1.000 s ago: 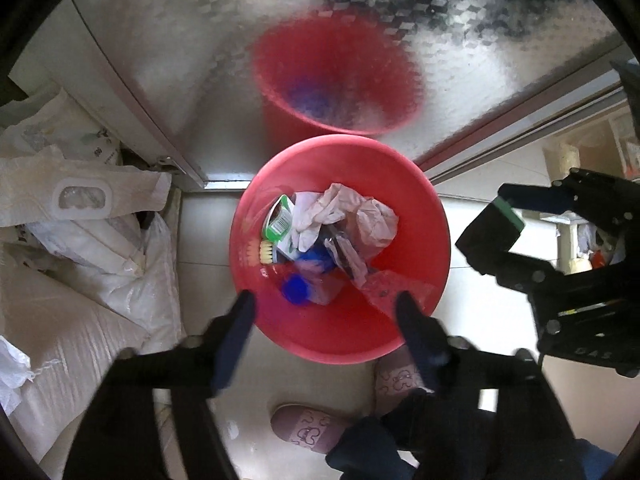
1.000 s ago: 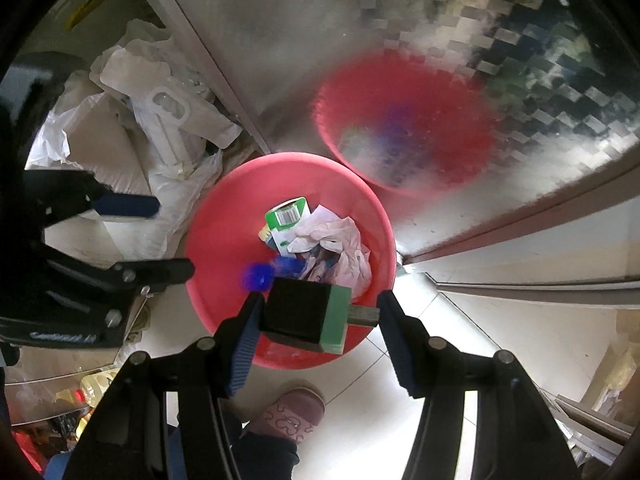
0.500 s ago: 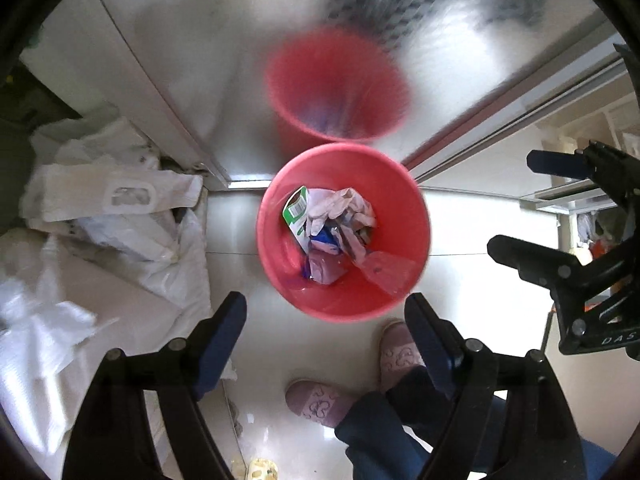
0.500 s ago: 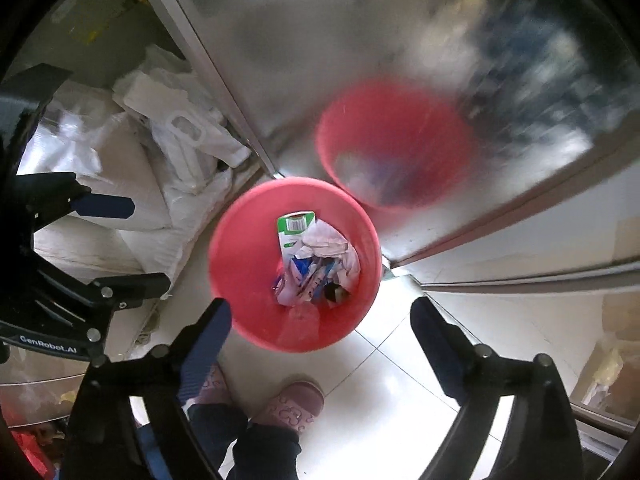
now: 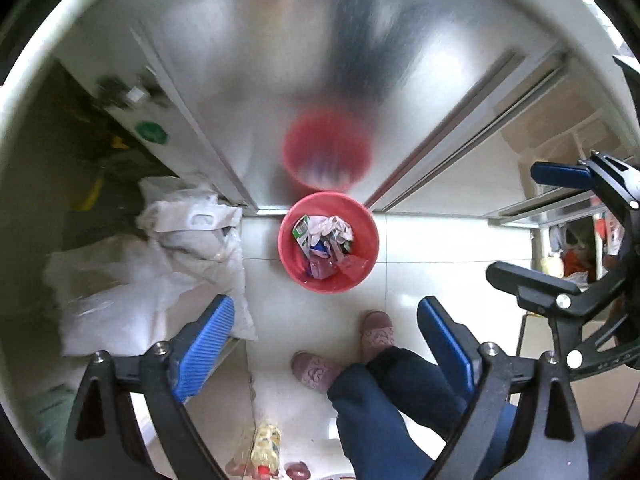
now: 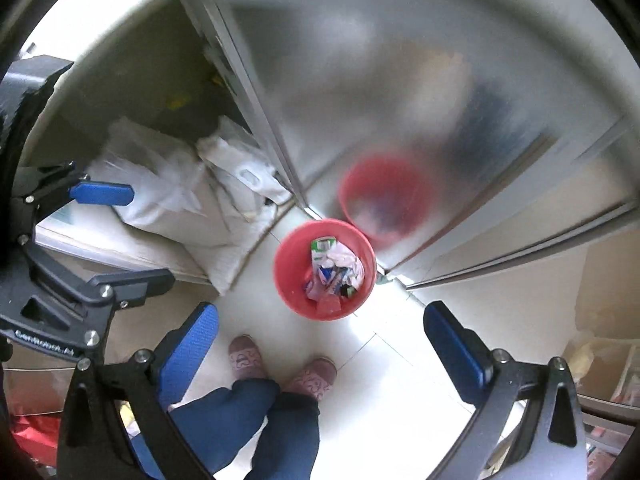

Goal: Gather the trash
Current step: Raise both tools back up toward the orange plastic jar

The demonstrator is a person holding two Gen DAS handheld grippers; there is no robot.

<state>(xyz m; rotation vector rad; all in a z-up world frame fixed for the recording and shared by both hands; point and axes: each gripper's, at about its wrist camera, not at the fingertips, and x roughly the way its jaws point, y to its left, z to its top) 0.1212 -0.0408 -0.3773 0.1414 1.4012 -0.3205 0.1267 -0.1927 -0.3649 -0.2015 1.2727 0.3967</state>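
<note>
Left wrist view shows both tongs, left gripper and right gripper, wide and empty, jaws just opened, so trash could topple from the heaped round red plastic bucket.

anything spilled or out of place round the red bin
Nothing looks spilled: the trash sits inside the red bin, which stands upright on the tile floor. The only untidy spot is a heap of white bags slumped against the frosted door, beside the bin. Both grippers are empty.

Bare floor lies open to the right of the red bucket. White bags crowd its left, the frosted door stands just behind it, and the person's slippers occupy the near side.
</note>
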